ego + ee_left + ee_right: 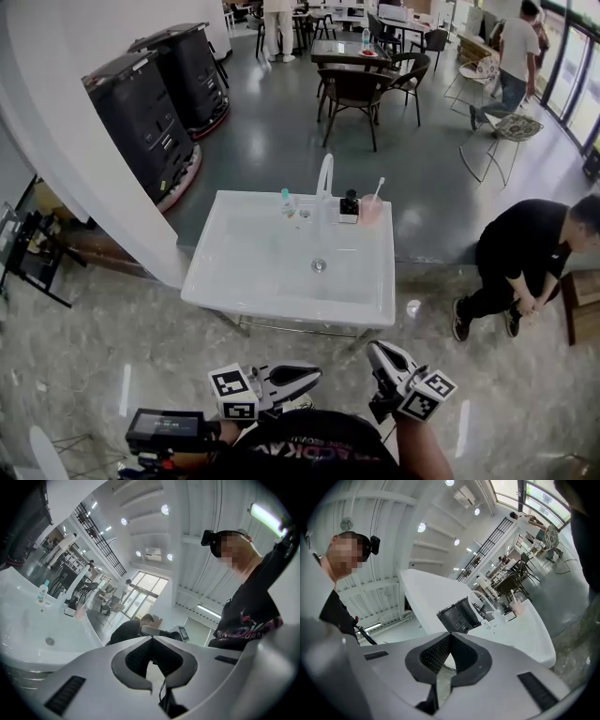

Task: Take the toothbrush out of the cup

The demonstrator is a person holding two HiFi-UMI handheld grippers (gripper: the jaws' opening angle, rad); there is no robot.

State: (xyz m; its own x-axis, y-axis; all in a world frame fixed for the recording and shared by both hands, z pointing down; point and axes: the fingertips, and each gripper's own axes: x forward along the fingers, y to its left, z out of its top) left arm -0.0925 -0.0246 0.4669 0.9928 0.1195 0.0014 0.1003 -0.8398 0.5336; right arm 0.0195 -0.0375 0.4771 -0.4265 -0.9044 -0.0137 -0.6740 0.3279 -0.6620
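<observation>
A pink cup (370, 210) stands on the back rim of the white sink (244, 281), right of the faucet (324, 178). A white toothbrush (378, 187) stands in it, leaning right. Both grippers hang low in the head view, well short of the sink's front edge. My left gripper (314, 374) points right with its jaws together and nothing between them. My right gripper (376, 351) points up-left, also shut and empty. The left gripper view shows the cup (80, 612) far off; the right gripper view shows the cup (518, 605) and toothbrush (512, 595).
A small bottle (287, 201) and a black object (349, 203) sit beside the faucet. A person in black (525, 253) crouches right of the sink. Two black machines (141, 122) stand at the left, with chairs and tables (361, 84) behind. A small cup (413, 307) lies on the floor.
</observation>
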